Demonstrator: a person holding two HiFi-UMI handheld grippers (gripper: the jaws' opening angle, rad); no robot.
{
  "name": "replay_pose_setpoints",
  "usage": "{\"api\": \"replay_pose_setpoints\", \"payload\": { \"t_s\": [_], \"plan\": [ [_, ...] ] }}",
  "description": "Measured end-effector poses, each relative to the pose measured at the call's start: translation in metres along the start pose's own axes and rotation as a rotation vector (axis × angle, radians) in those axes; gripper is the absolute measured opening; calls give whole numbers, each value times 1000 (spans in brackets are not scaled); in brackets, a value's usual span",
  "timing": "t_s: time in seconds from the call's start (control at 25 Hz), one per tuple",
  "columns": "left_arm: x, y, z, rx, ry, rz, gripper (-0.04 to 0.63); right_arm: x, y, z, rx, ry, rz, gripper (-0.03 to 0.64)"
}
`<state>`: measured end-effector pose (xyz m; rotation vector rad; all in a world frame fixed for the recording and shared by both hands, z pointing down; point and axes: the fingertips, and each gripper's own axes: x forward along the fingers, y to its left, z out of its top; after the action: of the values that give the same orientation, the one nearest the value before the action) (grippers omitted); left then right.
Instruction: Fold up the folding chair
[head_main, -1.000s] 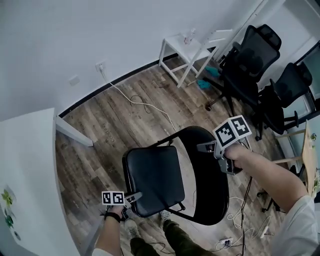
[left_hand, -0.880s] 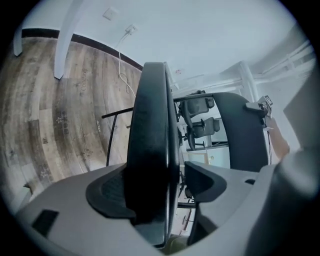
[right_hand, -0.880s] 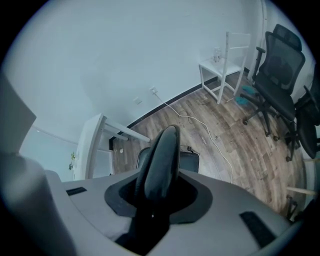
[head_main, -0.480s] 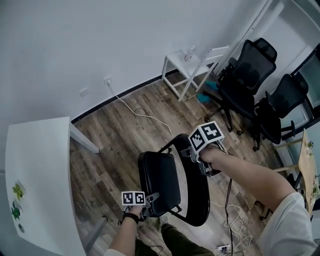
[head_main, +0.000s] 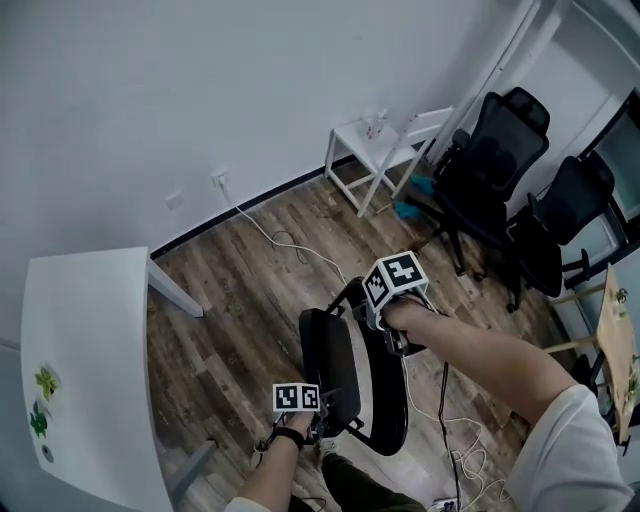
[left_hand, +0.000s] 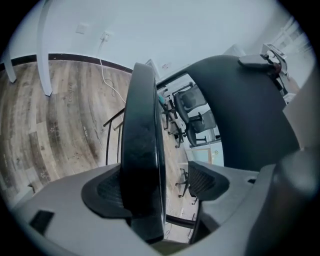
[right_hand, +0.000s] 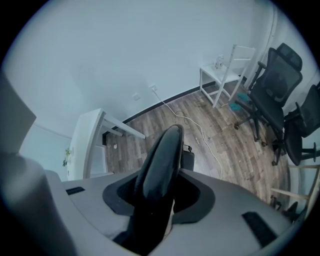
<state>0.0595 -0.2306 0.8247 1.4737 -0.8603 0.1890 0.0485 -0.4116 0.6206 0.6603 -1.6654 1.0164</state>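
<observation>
My left tongs (left_hand: 160, 186), jaws just opening, stand loose round the chair (head_main: 390, 410) seat (left_hand: 142, 150); right tongs (right_hand: 160, 192), opening too, straddle the backrest (right_hand: 162, 155).

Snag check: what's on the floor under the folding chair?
A white cable runs from the wall socket across the wood floor up to the folding chair. Whatever lies directly beneath the chair itself is covered.
</observation>
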Motion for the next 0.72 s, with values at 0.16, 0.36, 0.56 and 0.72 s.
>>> {"api": "replay_pose_setpoints", "payload": {
  "t_s": [0.16, 0.36, 0.56, 0.72],
  "plan": [
    [17, -39, 1, 16, 23, -36, 373, -9, -3, 1, 10, -4, -1, 156],
    [39, -82, -2, 26, 63, -76, 373, -15, -4, 0, 16, -12, 7, 172],
    [62, -114, -2, 29, 89, -111, 364, -21, -10, -1, 31, -18, 5, 183],
    [78, -132, -17, 32, 160, -145, 357, -22, -12, -12, -11, -1, 11, 181]
  ]
}}
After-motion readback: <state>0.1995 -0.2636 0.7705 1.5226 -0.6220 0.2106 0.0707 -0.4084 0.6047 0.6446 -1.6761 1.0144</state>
